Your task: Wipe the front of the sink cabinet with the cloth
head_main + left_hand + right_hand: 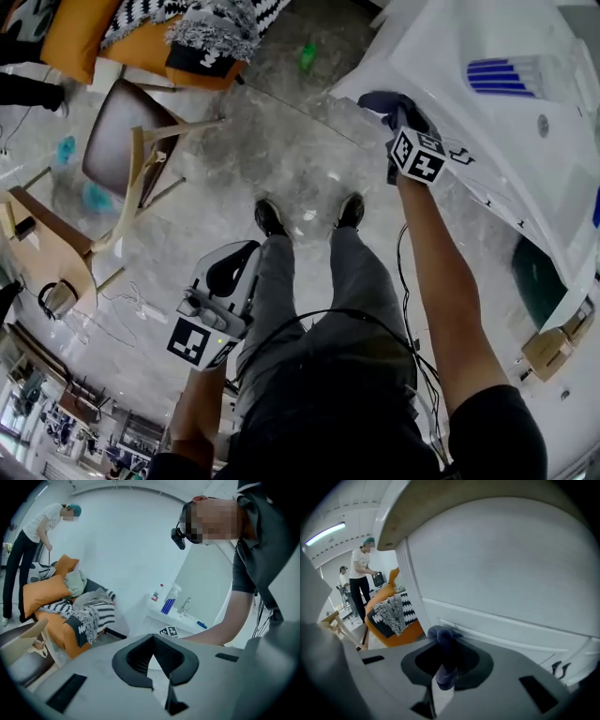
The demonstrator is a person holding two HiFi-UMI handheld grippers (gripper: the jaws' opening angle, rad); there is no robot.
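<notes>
A dark blue cloth (386,103) is bunched against the white front of the sink cabinet (450,56), at its left end. My right gripper (405,127) is shut on the cloth and held out at arm's length. In the right gripper view the cloth (440,637) sticks out from between the jaws of the right gripper (446,660), close to the cabinet's panelled front (501,573). My left gripper (225,281) hangs by my left leg, away from the cabinet. Seen in its own view, the left gripper (153,641) is shut on nothing.
A wooden chair (122,141) and a wooden table (47,253) stand on the floor to my left. Farther off, an orange sofa (141,37) carries striped blankets. A person (33,541) stands near the sofa. Cables trail down from my right arm. The sink's tap (185,605) and bottles sit on the counter.
</notes>
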